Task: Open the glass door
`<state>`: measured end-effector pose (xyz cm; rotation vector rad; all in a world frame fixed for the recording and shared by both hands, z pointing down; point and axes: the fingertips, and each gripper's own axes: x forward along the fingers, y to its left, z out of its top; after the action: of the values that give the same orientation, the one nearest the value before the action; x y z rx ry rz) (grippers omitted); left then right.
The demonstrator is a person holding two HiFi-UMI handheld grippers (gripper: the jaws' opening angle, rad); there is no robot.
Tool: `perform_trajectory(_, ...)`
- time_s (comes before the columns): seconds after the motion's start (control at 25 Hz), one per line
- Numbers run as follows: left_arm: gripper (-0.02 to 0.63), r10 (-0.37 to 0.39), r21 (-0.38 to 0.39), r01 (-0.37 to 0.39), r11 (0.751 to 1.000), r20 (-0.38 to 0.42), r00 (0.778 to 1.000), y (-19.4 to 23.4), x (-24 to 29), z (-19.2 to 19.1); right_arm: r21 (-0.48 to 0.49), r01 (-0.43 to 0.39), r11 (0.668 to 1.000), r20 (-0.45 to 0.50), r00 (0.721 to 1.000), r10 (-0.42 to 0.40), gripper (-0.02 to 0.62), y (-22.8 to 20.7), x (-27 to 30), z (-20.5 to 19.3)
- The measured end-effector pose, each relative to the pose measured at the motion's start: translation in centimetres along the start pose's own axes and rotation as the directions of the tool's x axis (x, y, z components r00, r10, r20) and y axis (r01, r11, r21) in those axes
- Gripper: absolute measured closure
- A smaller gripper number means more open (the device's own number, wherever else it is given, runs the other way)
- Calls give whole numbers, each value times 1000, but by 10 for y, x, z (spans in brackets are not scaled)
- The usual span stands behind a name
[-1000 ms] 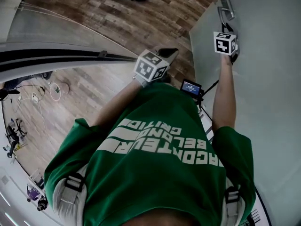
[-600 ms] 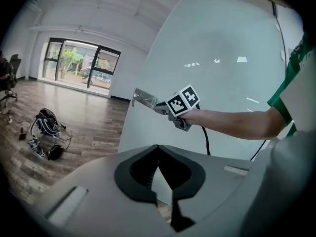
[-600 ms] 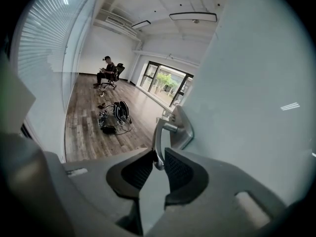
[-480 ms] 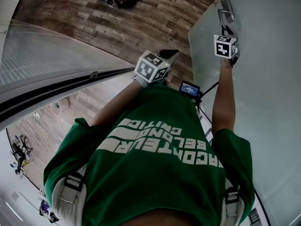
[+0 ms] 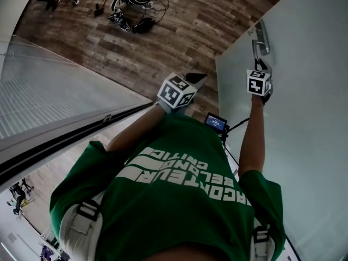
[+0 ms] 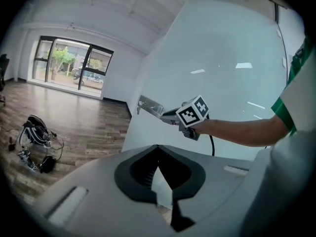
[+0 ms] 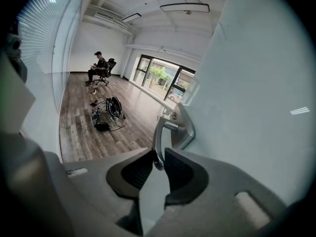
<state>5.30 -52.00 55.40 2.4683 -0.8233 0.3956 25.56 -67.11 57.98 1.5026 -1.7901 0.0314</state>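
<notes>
Head camera looks steeply down past a green shirt (image 5: 179,189) onto wood floor (image 5: 179,31) and glass door (image 5: 310,118). The left gripper (image 5: 191,80) camera faces across to the door handle (image 6: 149,105) from nearby; the right gripper (image 5: 262,65) camera sits against that handle, facing the room. All three share handle and floor

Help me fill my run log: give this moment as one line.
stage: handle grasped | right gripper: shut on silver metal lever handle of pale glass door | left gripper: shut, empty
</notes>
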Motion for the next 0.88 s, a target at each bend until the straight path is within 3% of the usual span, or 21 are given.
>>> perform_trajectory(0.32,591,-22,-3,22,1000,32,999,29,22,49,-19,28,999,-53,998,-29,535,-32,16,-1)
perform_trajectory(0.88,591,-116,18,115,993,61,991,50,54,89,28,95,995,-115,989,-91,532,-78,30,-29)
